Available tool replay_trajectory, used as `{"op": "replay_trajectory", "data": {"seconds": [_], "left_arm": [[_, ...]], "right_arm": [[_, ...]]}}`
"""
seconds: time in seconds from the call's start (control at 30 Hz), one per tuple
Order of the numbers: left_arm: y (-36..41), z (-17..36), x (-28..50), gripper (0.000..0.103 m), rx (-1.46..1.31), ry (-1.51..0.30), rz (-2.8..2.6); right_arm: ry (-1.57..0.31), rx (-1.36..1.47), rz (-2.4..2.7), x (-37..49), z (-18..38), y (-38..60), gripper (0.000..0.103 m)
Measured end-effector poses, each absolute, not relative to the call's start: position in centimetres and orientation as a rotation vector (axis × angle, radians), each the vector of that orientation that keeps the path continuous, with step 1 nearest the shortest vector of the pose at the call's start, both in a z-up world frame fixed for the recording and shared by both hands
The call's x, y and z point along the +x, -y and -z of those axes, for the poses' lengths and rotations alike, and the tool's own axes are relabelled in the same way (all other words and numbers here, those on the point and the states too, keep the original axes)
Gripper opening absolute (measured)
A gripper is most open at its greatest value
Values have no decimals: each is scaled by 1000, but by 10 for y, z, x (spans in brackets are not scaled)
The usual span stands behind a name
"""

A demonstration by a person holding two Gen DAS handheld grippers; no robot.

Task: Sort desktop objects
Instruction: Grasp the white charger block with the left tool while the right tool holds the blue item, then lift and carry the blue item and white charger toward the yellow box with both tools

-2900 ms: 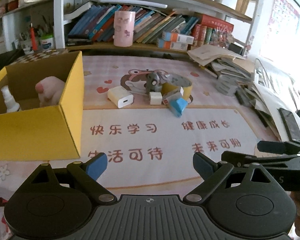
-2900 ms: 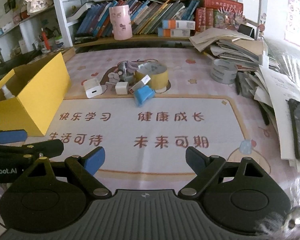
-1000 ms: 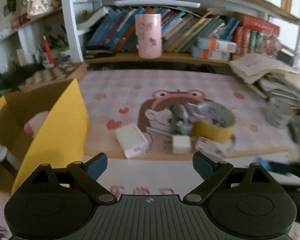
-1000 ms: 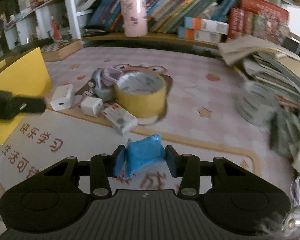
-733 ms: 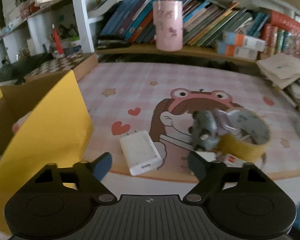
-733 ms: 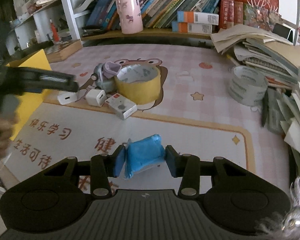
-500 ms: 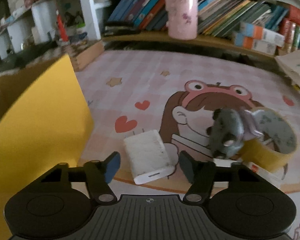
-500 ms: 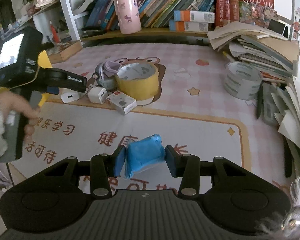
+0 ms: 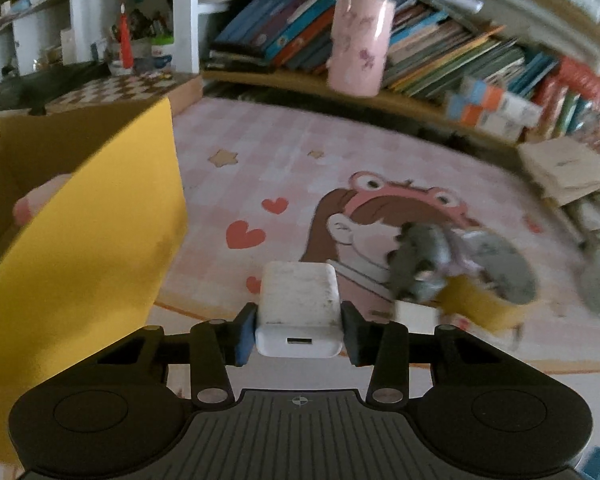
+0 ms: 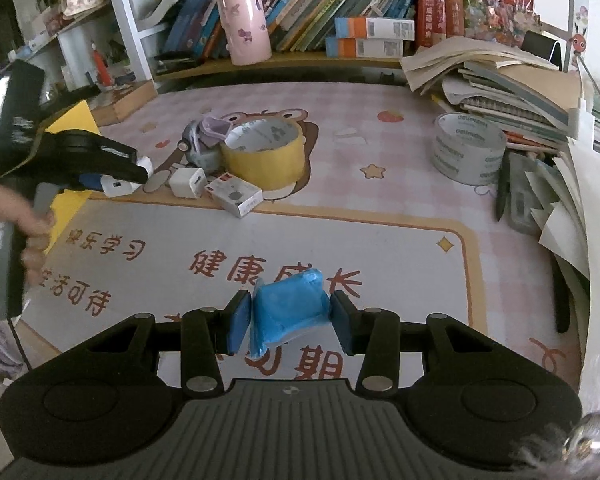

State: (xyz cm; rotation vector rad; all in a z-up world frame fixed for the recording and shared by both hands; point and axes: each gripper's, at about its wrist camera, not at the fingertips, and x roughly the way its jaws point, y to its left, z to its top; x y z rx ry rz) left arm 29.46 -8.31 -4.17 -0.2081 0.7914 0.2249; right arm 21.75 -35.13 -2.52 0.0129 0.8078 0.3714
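Note:
A white charger block [image 9: 298, 300] lies on the pink desk mat beside the yellow box [image 9: 80, 248]. My left gripper [image 9: 299, 334] has it between its blue pads; the jaws are closing and both pads touch its sides. The right wrist view shows that gripper [image 10: 116, 178] low at the mat's left with the charger [image 10: 118, 189] at its tip, held by a person's hand [image 10: 28, 224]. Above the printed part of the mat, my right gripper [image 10: 290, 322] is shut on a crumpled blue packet [image 10: 290, 308].
A yellow tape roll [image 10: 262, 156], a grey-purple gadget [image 10: 204, 140], a small white plug [image 10: 188, 183] and a small white carton [image 10: 235, 197] cluster mid-mat. A grey tape roll [image 10: 468, 152] and stacked papers [image 10: 520, 92] line the right. A pink cup [image 10: 244, 26] stands on the shelf.
My left gripper has moved in and down over the white charger, and its jaws have narrowed from wide apart onto its sides. The right gripper still holds the blue packet.

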Motion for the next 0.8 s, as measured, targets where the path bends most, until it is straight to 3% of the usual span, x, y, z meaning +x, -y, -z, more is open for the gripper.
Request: {"op": "replay_trajectory", "data": {"seconds": [0.4,0.8], "left_arm": [[93,2,224,42,-323,-740,-77],[90,-16,206,42,-416,-727,58]], "right_arm": [[-785,15,-396,203,11,346,40],[-736,97,-282,180,-14,352,40]]}}
